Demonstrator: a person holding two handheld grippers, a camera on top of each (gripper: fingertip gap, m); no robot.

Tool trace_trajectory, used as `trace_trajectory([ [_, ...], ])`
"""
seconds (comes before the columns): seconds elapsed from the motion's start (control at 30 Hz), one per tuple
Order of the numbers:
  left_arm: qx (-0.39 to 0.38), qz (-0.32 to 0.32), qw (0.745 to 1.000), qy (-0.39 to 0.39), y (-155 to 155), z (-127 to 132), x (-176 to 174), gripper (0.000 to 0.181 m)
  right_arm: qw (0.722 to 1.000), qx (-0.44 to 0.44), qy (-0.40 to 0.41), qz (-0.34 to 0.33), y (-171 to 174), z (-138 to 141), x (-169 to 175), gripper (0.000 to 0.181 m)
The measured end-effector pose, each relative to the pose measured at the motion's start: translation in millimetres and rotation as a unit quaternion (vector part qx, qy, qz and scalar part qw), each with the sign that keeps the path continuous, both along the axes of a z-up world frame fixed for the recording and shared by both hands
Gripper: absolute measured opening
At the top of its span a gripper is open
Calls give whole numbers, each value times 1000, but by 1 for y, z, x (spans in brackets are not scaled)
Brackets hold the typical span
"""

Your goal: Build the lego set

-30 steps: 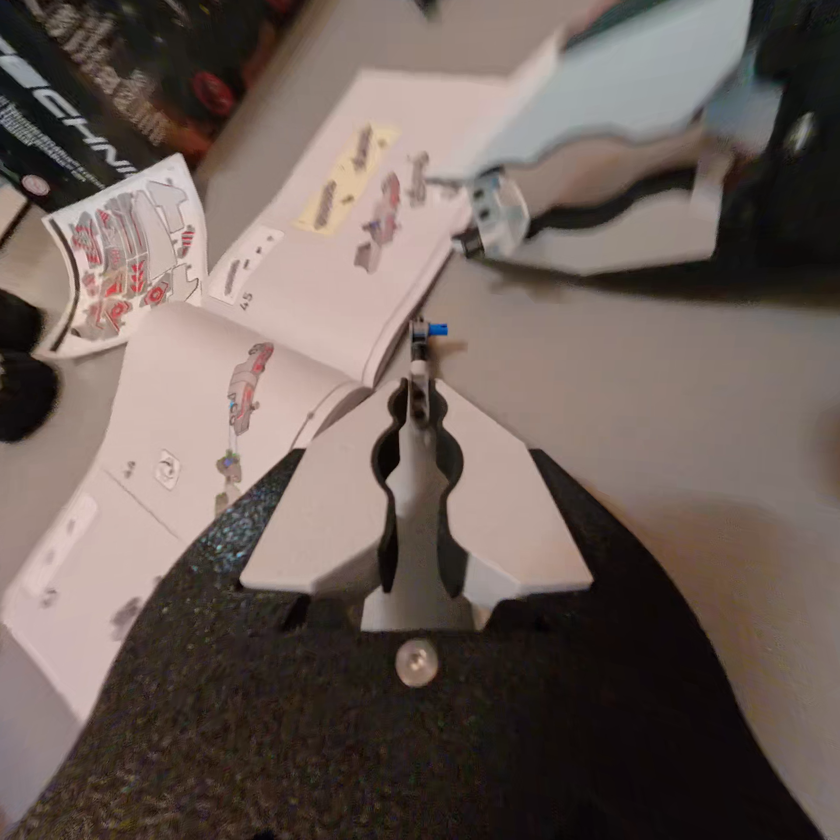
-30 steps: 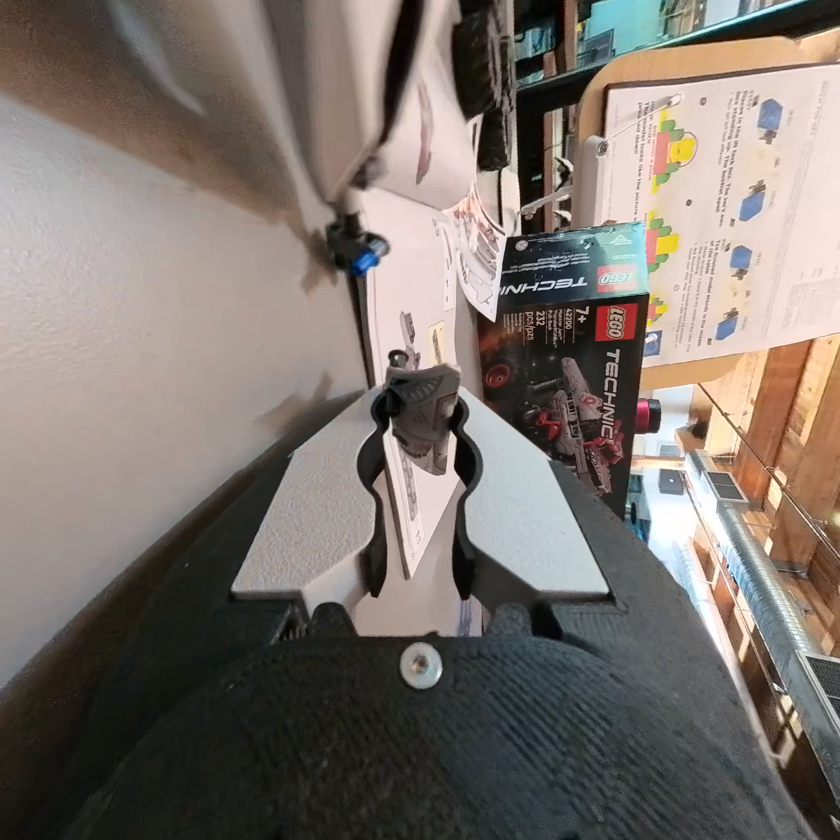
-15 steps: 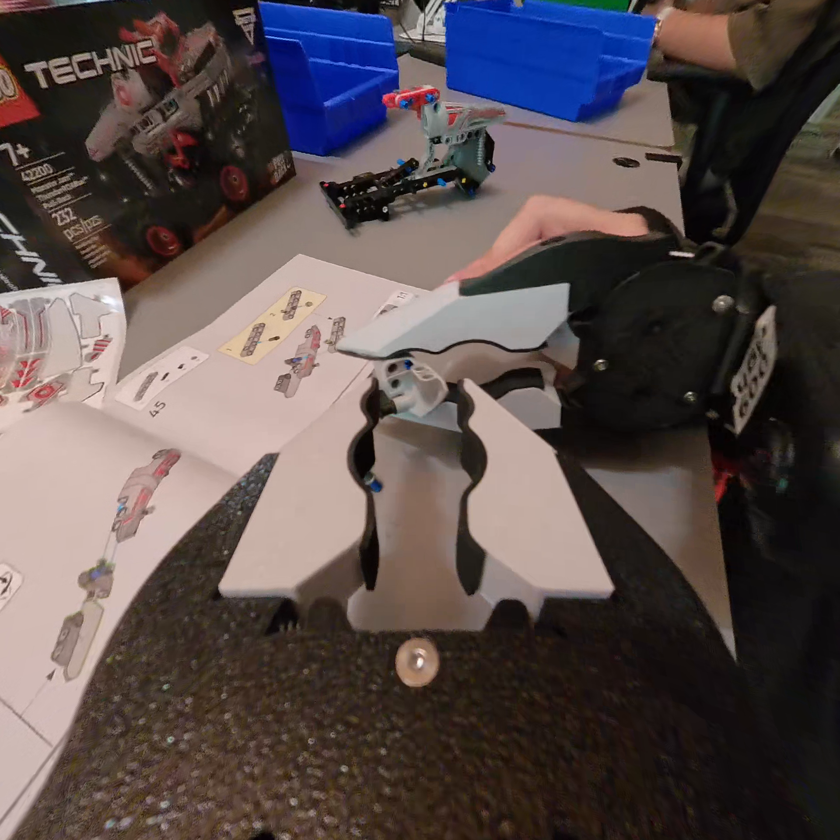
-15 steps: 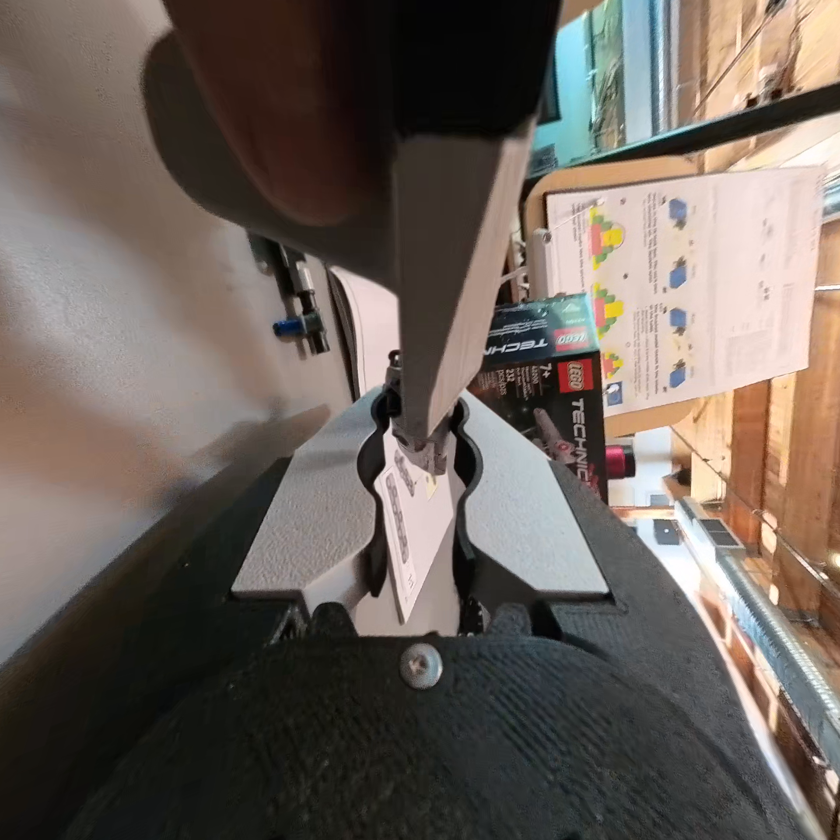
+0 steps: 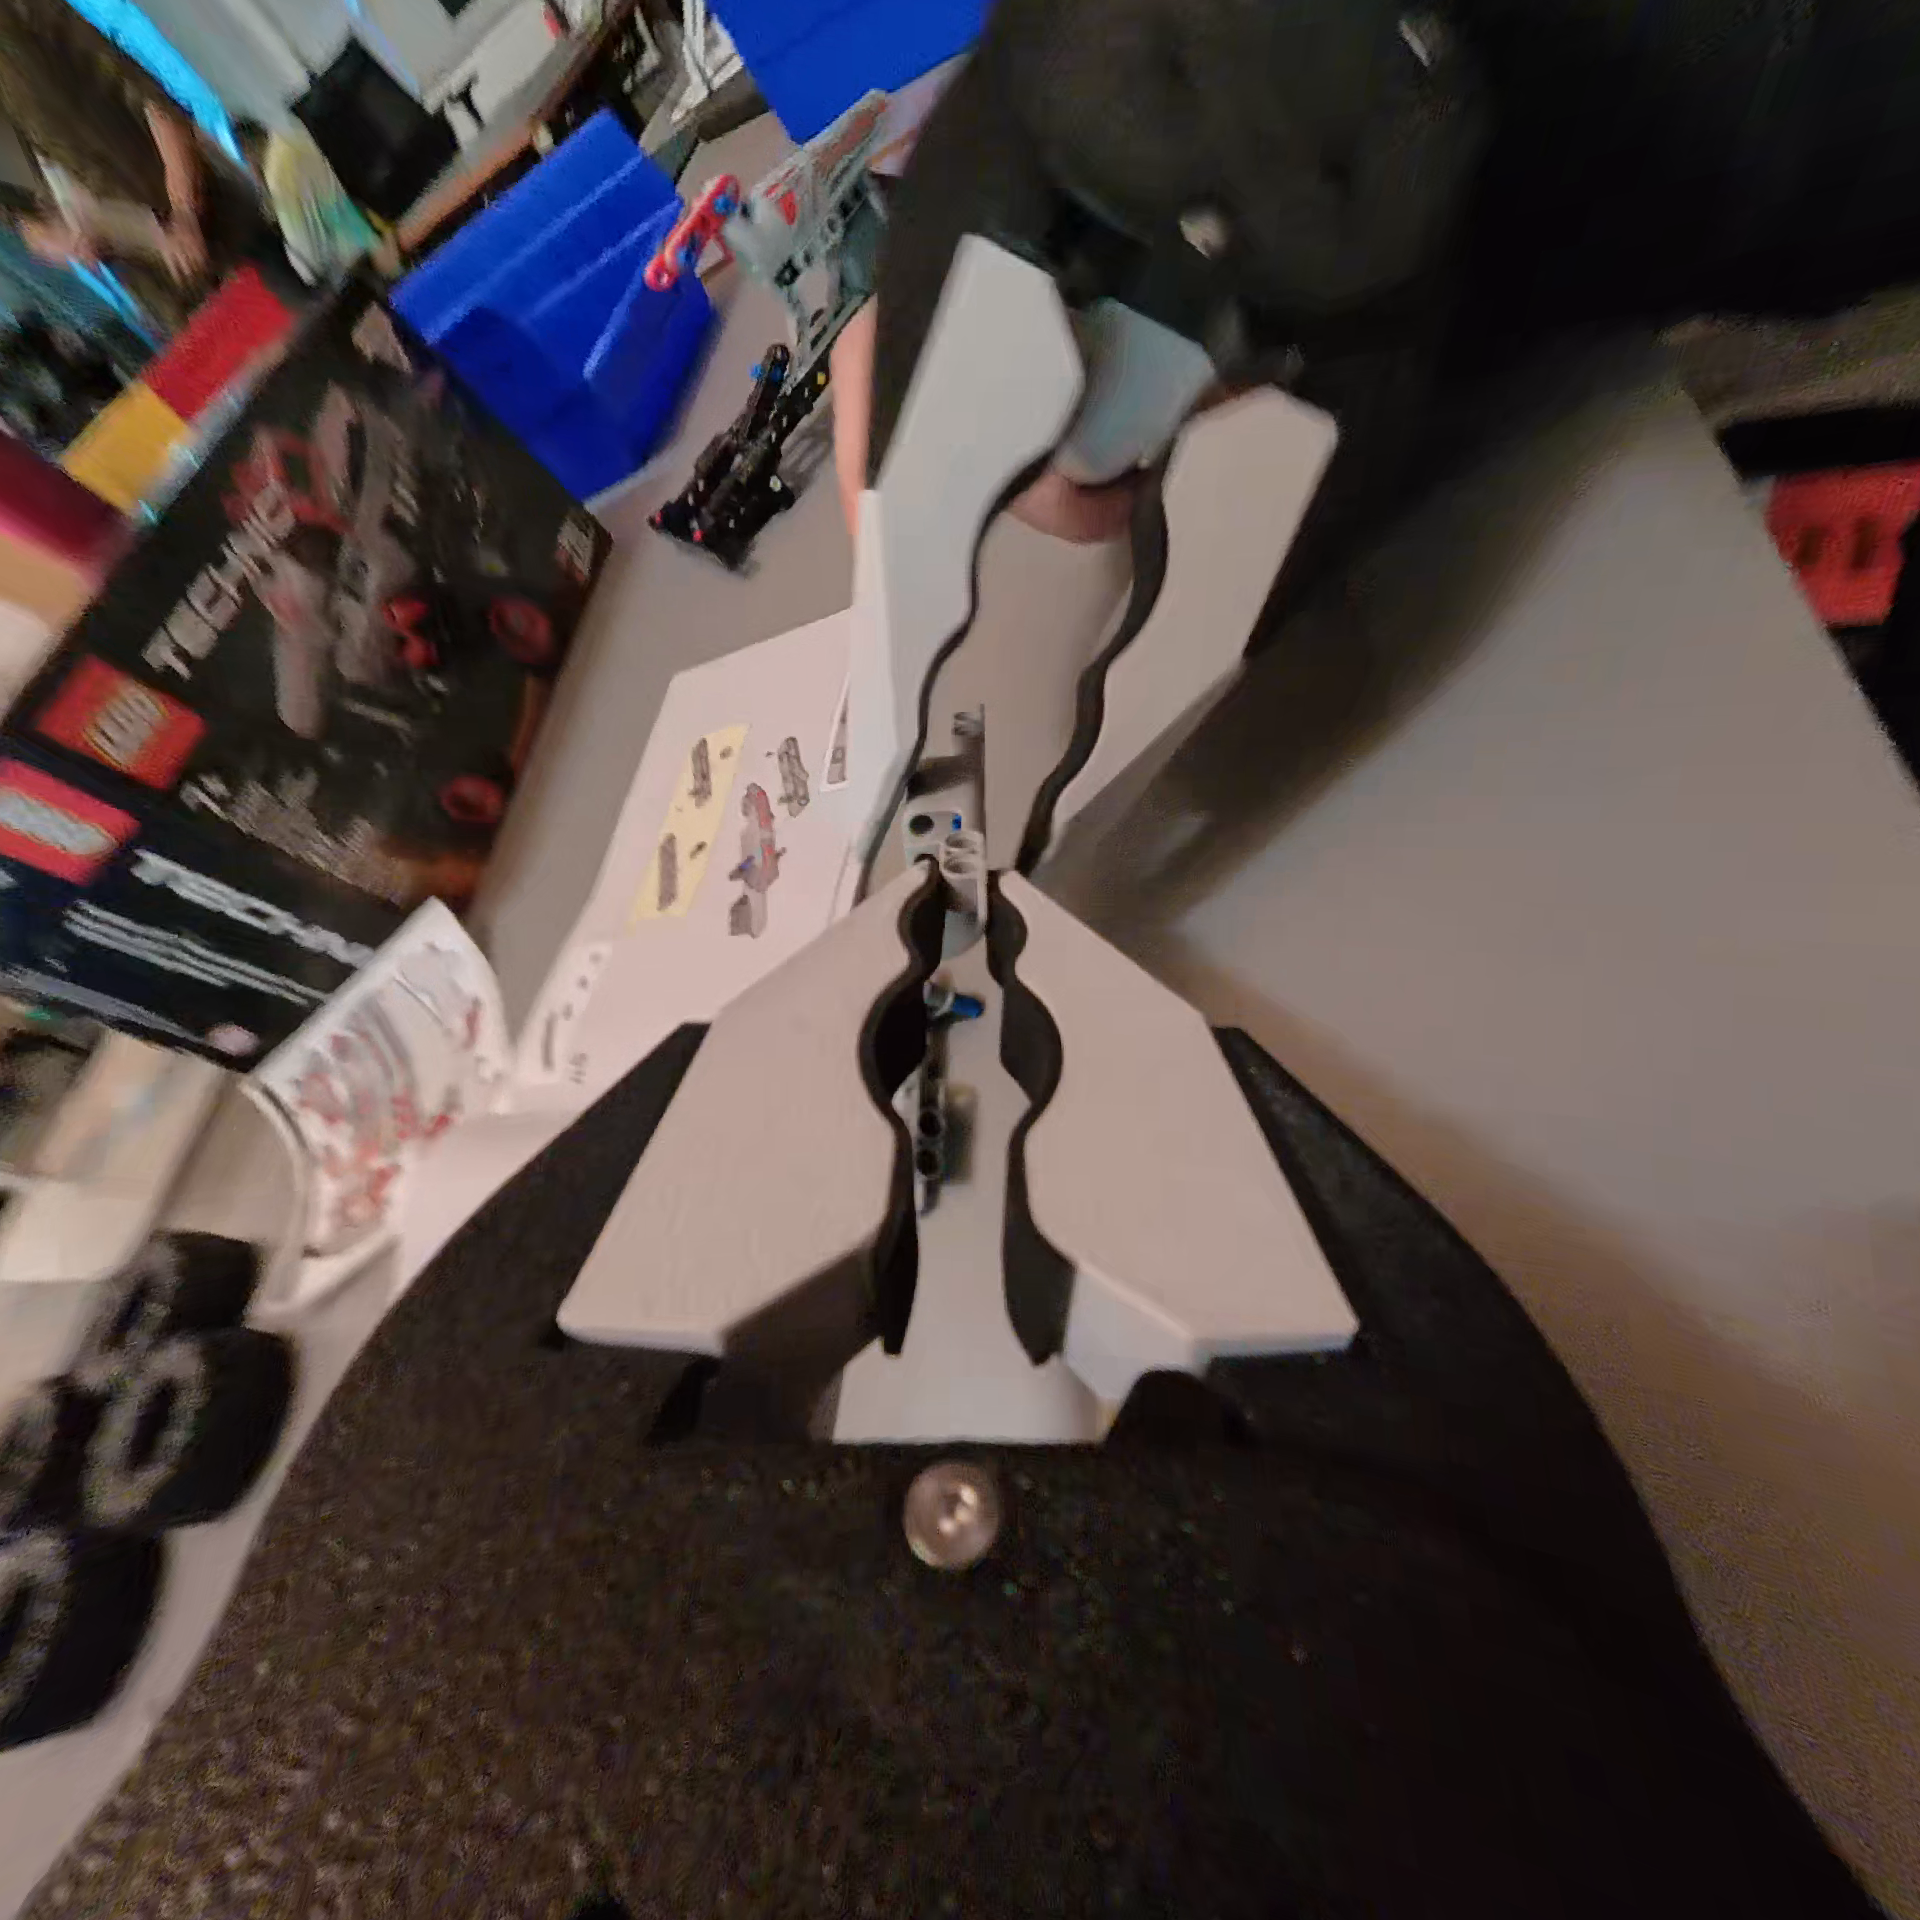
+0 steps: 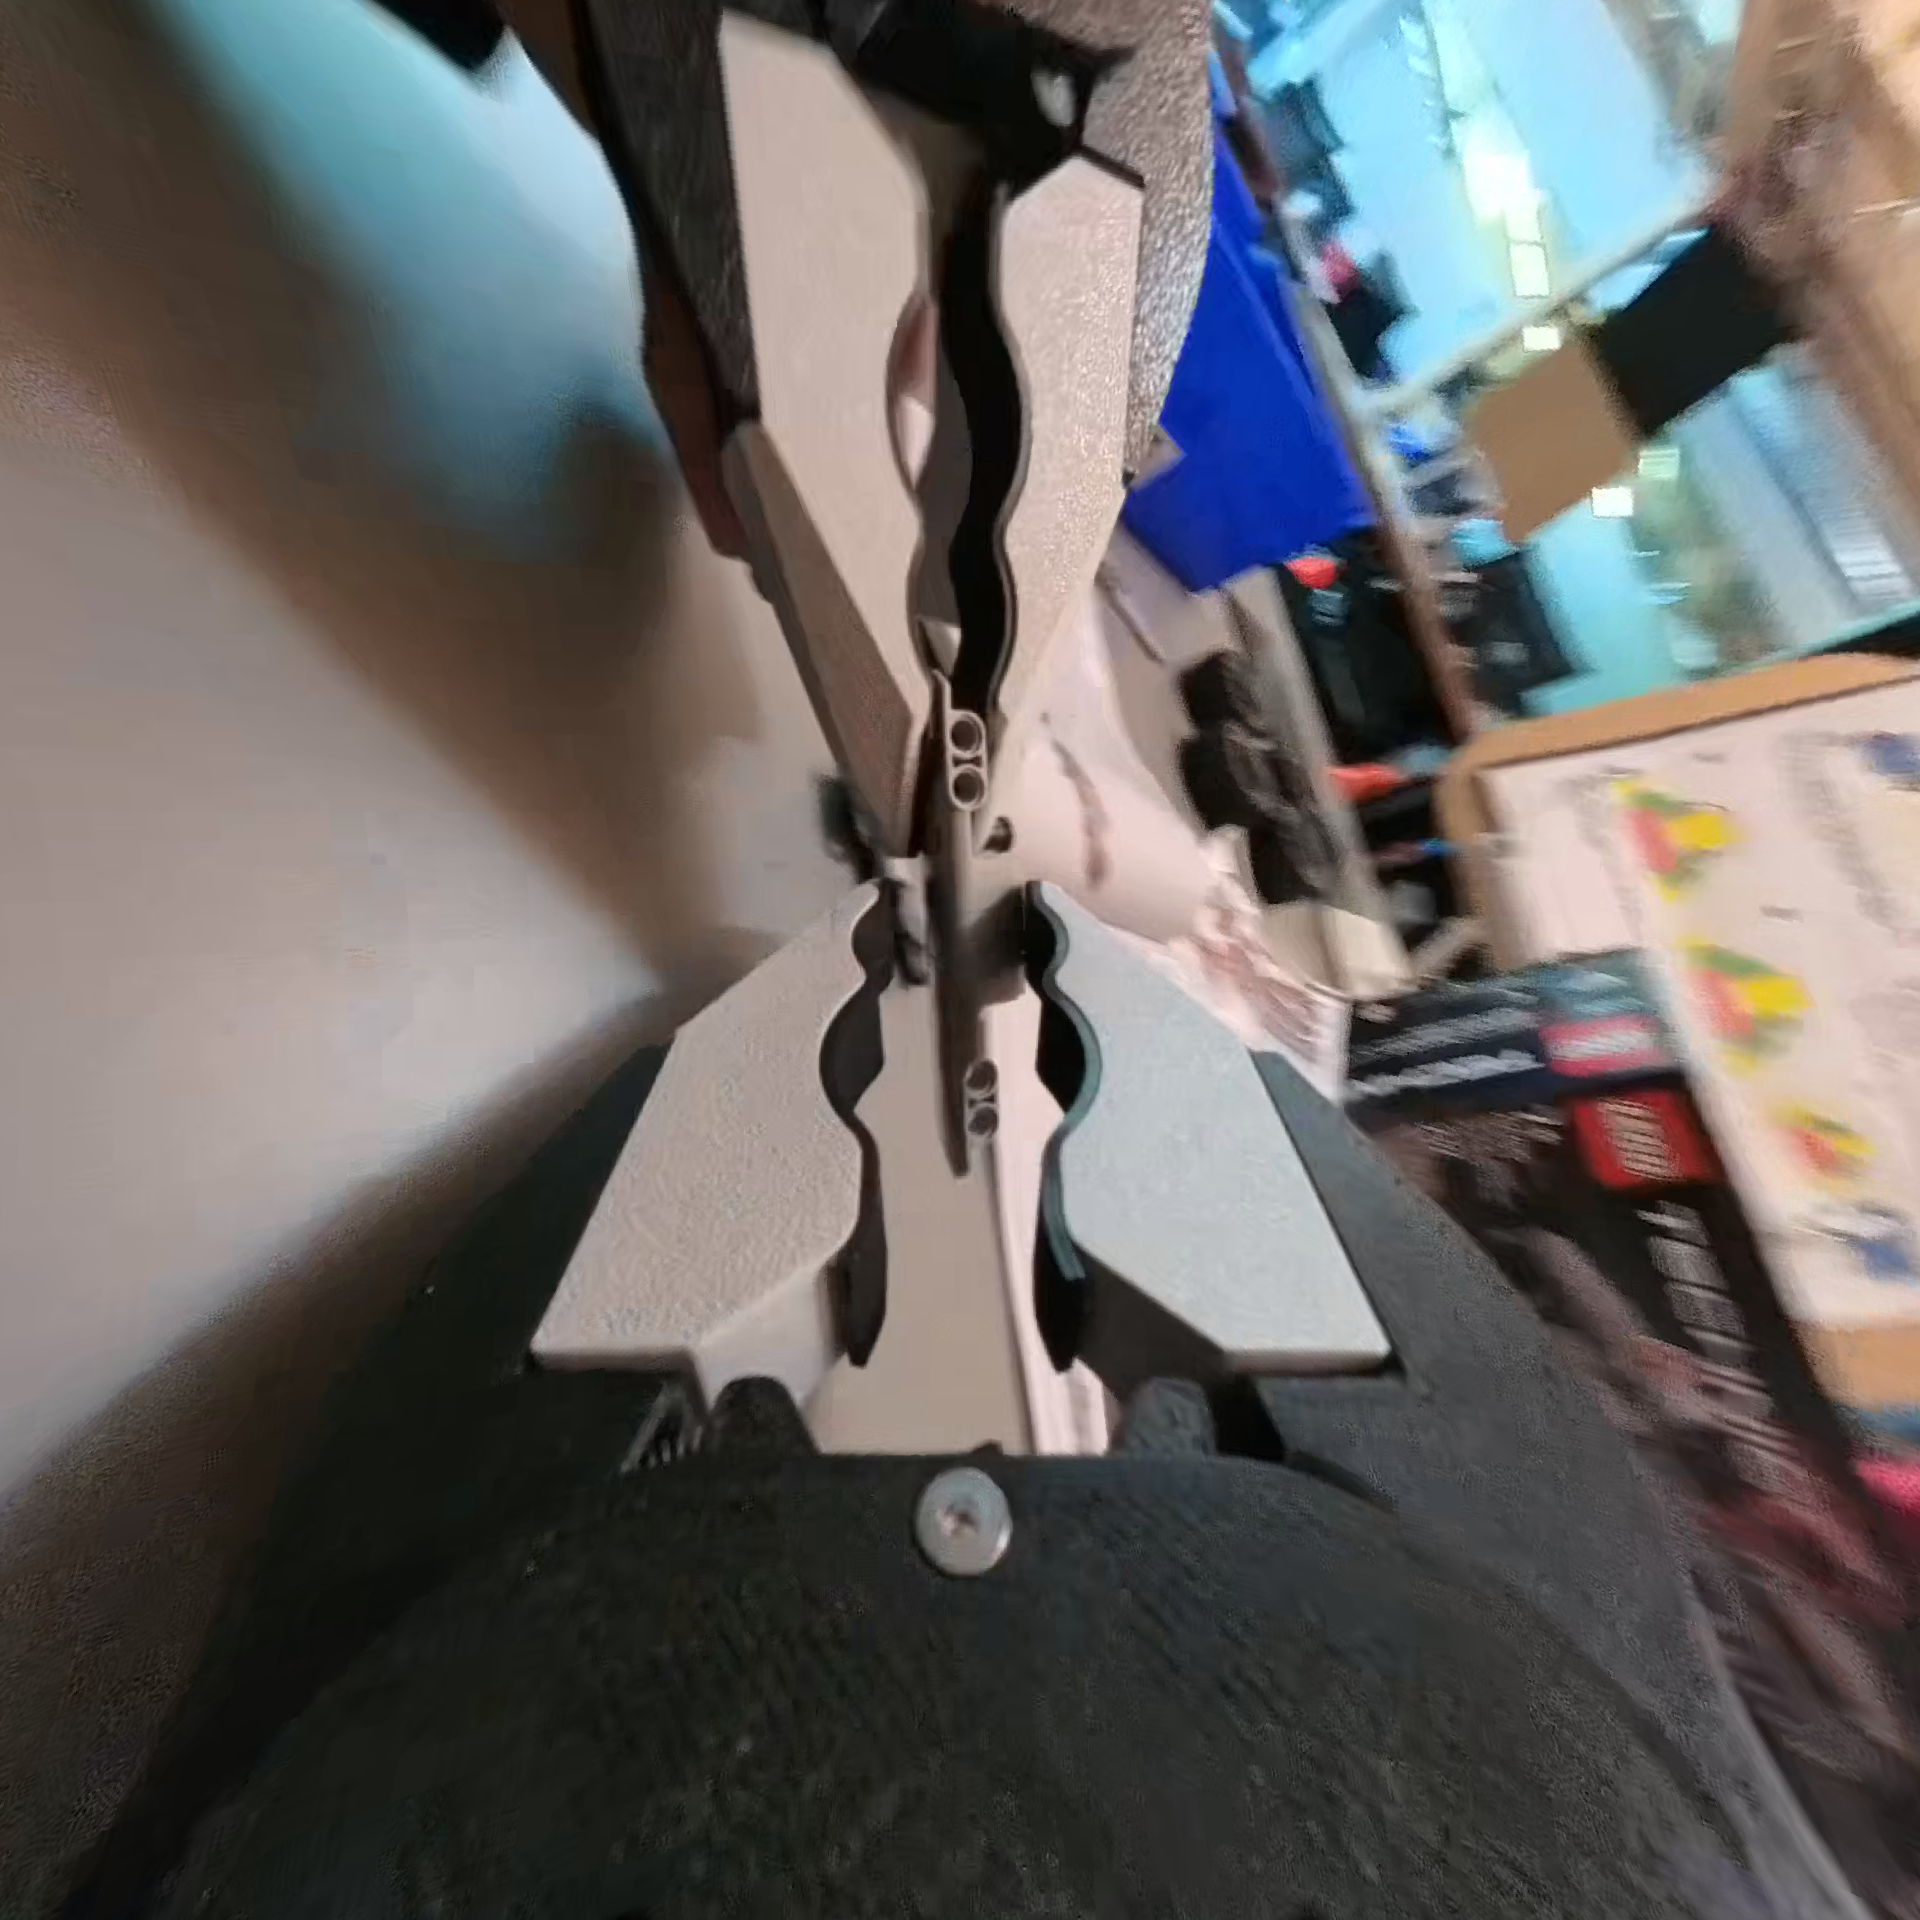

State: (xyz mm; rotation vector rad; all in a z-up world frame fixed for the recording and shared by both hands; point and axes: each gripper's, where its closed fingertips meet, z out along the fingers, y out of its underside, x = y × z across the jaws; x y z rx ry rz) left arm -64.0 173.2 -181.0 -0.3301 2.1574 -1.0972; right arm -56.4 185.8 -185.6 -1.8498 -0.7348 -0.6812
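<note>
Both grippers have swung tip to tip since half a second ago: left gripper (image 5: 961, 883) jaws nearly closed on a pale grey panel piece (image 5: 961, 868), right gripper (image 6: 961, 904) jaws parted, apparently gripping nothing. Misalignment risk: the panel could slip, since the dark pinned beam (image 5: 932, 1117) lies loose on the table (image 5: 1507, 831). Booklet (image 5: 727, 810) crowds left; right side is open.

- Your left wrist view is motion-smeared toward its edges; the box (image 5: 281, 665) at 10 o'clock is blurred.
- Your right wrist view streaks from 1 to 4 o'clock, where pale window light glares.
- Warm, soft shadows lie across the desk (image 5: 1507, 831).
</note>
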Motion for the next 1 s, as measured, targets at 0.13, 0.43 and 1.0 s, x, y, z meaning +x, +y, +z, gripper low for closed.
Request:
trace_trajectory([
  [0.13, -7, -33, 999, -39, -6, 10, -6, 5, 978, 21, 200, 59, -10, 19, -10, 24],
  [0.43, -129, -77, 988, -21, -15, 31, -16, 4, 940, 77, 300, 143, -21, 41, -24, 17],
  [1.0, -267, -62, 959, 67, -19, 46, -13, 4, 901, 73, 382, 194, -20, 53, -22, 15],
])
